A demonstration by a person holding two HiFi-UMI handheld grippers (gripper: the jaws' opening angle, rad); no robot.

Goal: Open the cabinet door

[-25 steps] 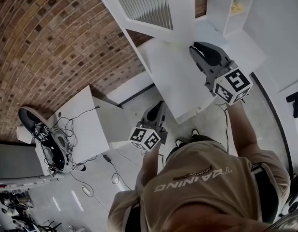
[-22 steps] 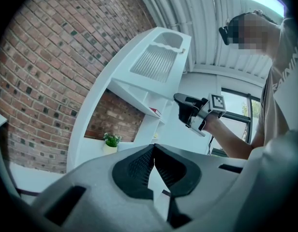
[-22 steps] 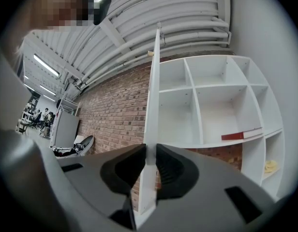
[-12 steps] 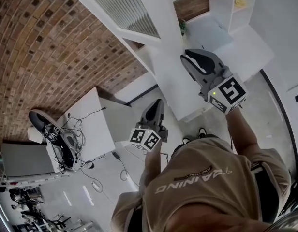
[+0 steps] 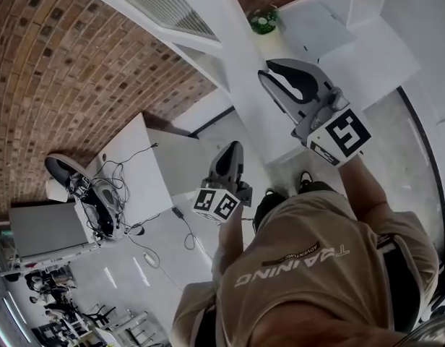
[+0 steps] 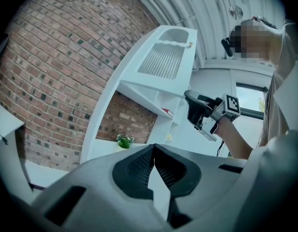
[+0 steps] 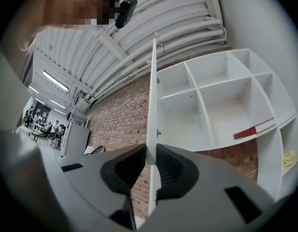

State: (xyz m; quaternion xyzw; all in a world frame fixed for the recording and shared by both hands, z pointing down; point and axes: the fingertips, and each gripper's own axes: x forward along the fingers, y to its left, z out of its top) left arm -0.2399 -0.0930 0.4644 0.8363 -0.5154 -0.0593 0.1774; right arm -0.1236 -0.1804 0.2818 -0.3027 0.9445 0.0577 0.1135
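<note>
Right gripper (image 7: pixel 150 153): pinching the edge of the thin white cabinet door (image 7: pixel 153 95), centre frame — likely its handle for swinging it.
Left gripper (image 6: pixel 154 148): jaws pressed together, empty — spare, lower centre.

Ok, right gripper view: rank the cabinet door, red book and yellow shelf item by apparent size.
1. cabinet door: edge-on but nearest the camera, and by far the longest.
2. red book: long and thin.
3. yellow shelf item: shorter but thicker, so nearly level with the book.
</note>
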